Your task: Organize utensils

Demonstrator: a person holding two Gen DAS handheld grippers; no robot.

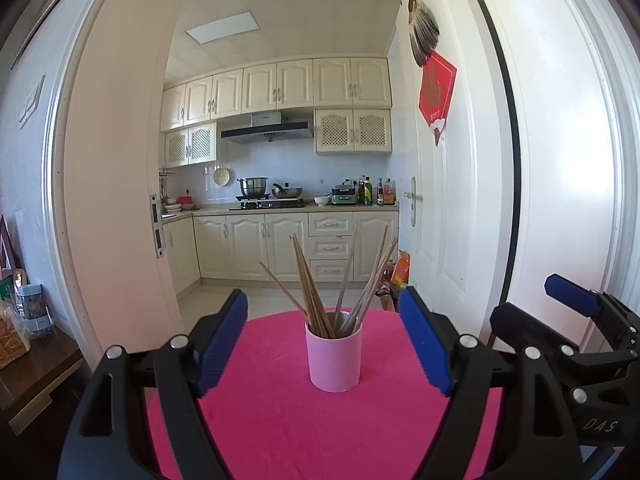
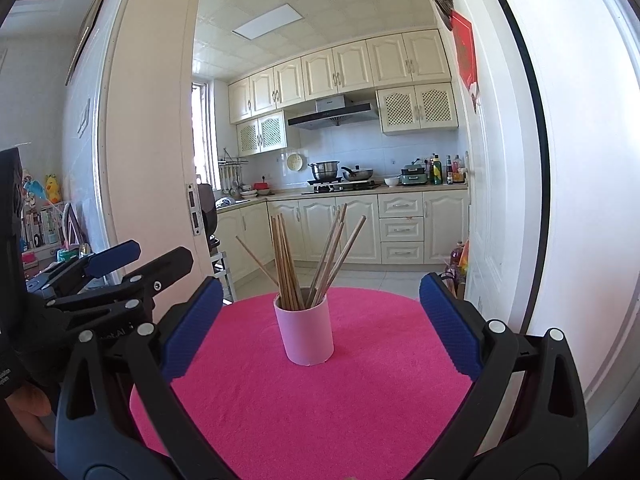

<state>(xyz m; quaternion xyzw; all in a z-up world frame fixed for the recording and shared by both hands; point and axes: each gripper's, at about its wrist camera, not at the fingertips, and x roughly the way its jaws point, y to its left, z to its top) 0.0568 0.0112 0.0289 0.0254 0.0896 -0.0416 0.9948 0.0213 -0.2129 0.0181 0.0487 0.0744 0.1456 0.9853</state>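
Note:
A pink cup (image 1: 334, 356) stands upright on a round table with a magenta cloth (image 1: 280, 420). Several wooden chopsticks (image 1: 316, 280) stand in it, fanned out. My left gripper (image 1: 324, 340) is open and empty, its blue pads either side of the cup and nearer to me. In the right wrist view the same cup (image 2: 306, 330) with chopsticks (image 2: 296, 260) sits on the cloth (image 2: 300, 400). My right gripper (image 2: 320, 332) is open and empty, short of the cup. Each gripper shows at the other view's edge: the right gripper (image 1: 576, 300), the left gripper (image 2: 116, 256).
A kitchen lies beyond the table through a doorway, with cream cabinets (image 1: 280, 248) and a stove. An open white door (image 1: 440, 200) stands on the right. A dark wooden side table (image 1: 28, 372) with packets is on the left. Bags (image 1: 396, 276) sit on the floor by the door.

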